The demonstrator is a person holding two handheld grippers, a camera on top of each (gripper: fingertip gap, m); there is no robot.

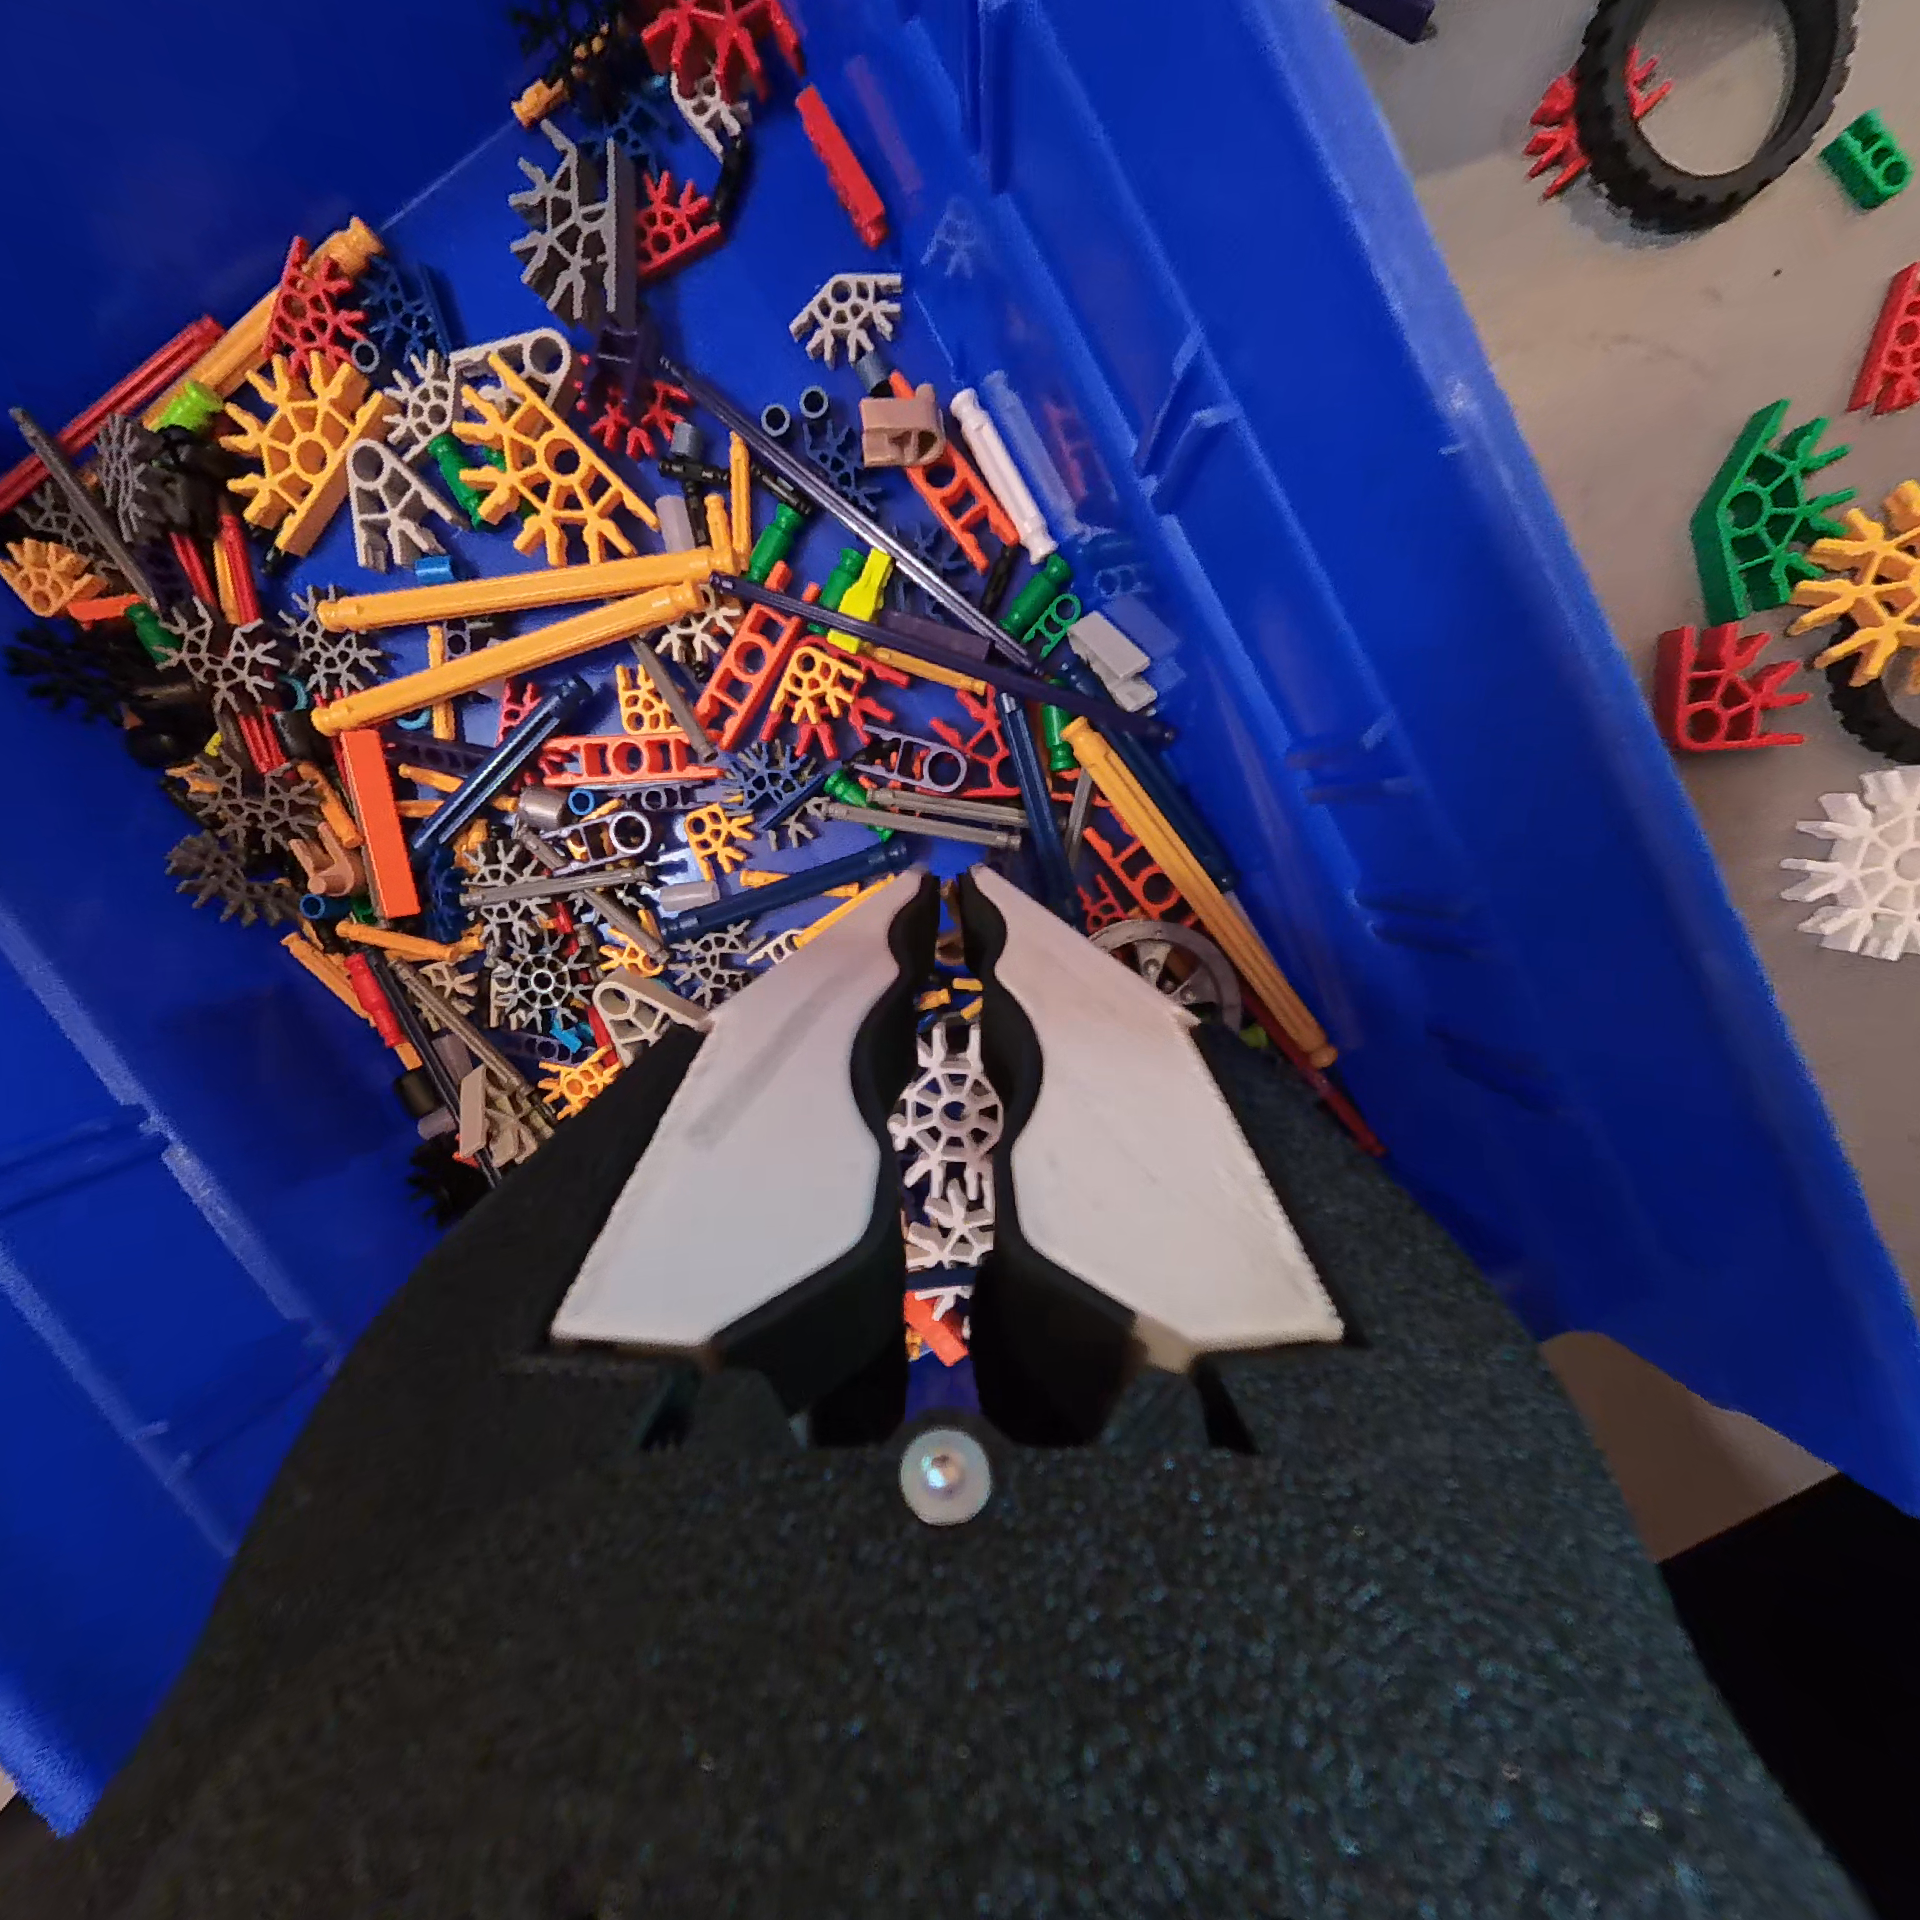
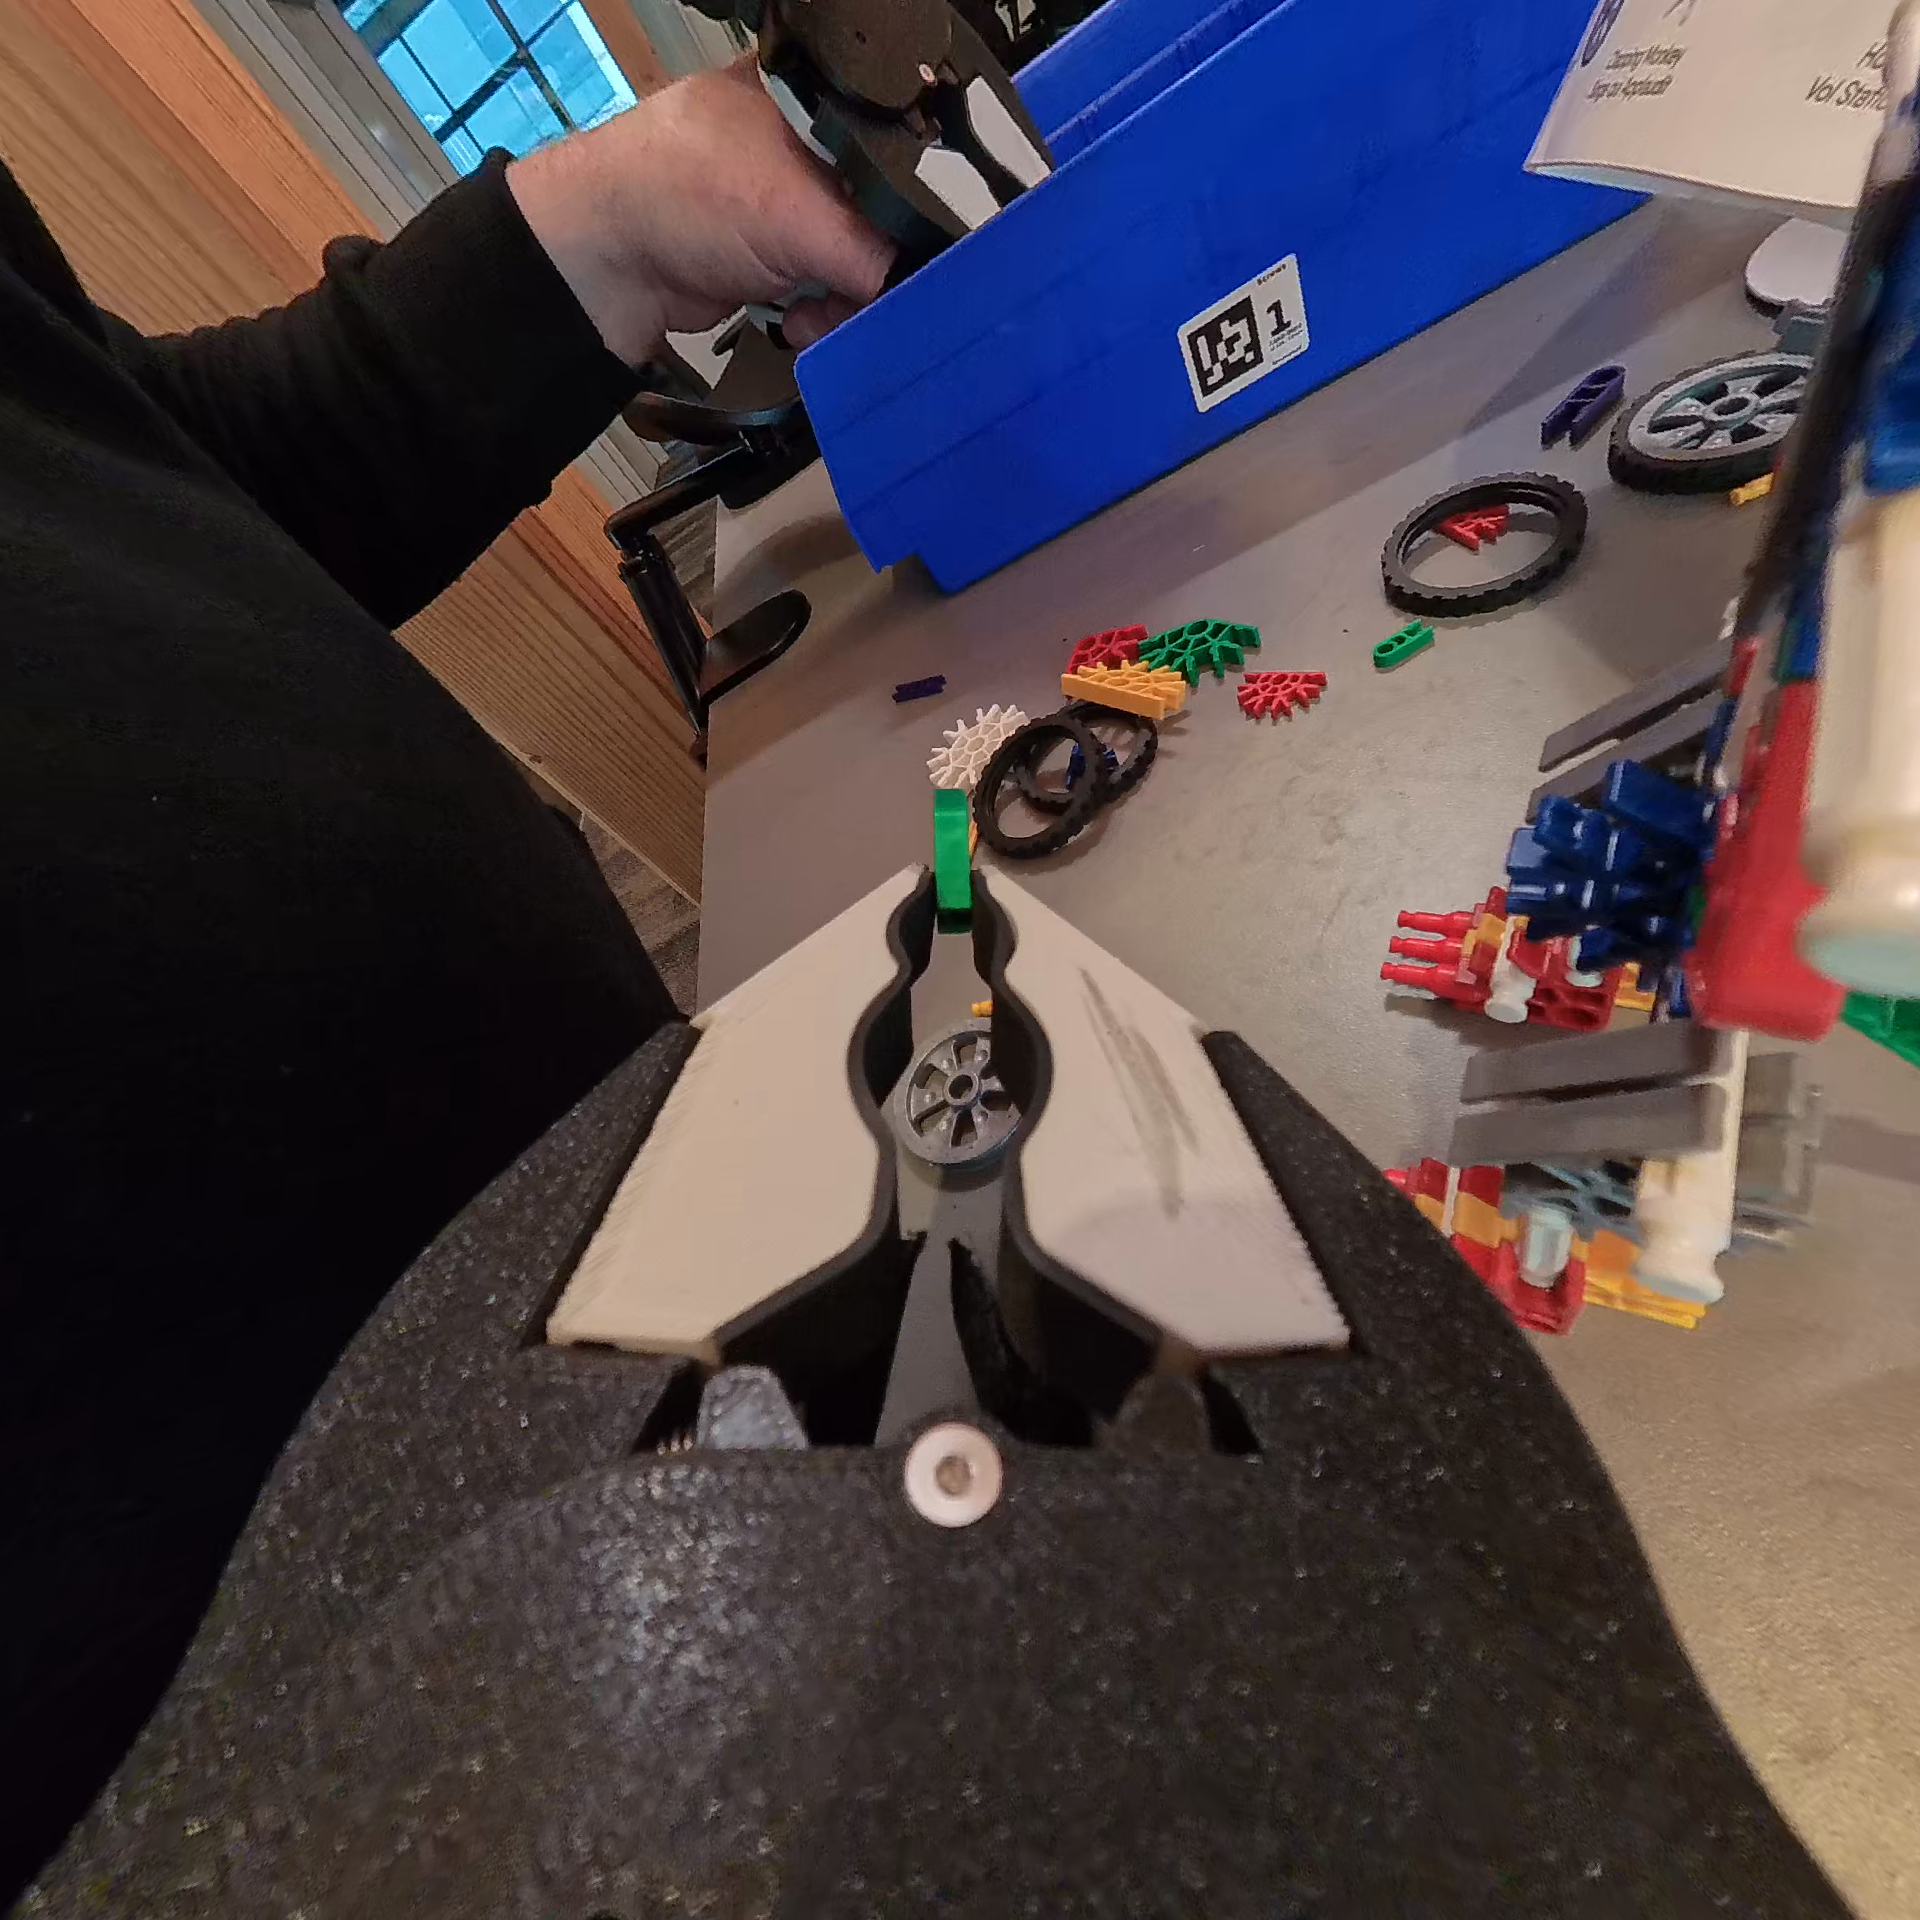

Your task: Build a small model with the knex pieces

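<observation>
My left gripper (image 1: 943, 885) hangs inside a blue bin (image 1: 1278, 540), low over a heap of mixed plastic rods and connectors (image 1: 582, 623). Its fingertips are nearly together and I see nothing between them. White snowflake connectors (image 1: 945, 1117) show through the gap behind the tips. My right gripper (image 2: 951, 894) is above the grey table, shut on a small green piece (image 2: 951, 847) that stands upright between its tips. A small grey wheel hub (image 2: 954, 1103) shows below, between its fingers. A hand holds the left gripper (image 2: 987, 166) at the blue bin (image 2: 1039, 416) in the right wrist view.
On the table (image 2: 1299, 831) lie a black tyre ring (image 2: 1486, 545), two smaller tyres (image 2: 1060, 779), a white connector (image 2: 971, 743), red, green and yellow connectors (image 2: 1164, 665) and a grey wheel (image 2: 1714, 416). A built model (image 2: 1714, 935) stands close on the right. The table's edge is on the left. One gripper's finger ends stand about 30 cm off the other's.
</observation>
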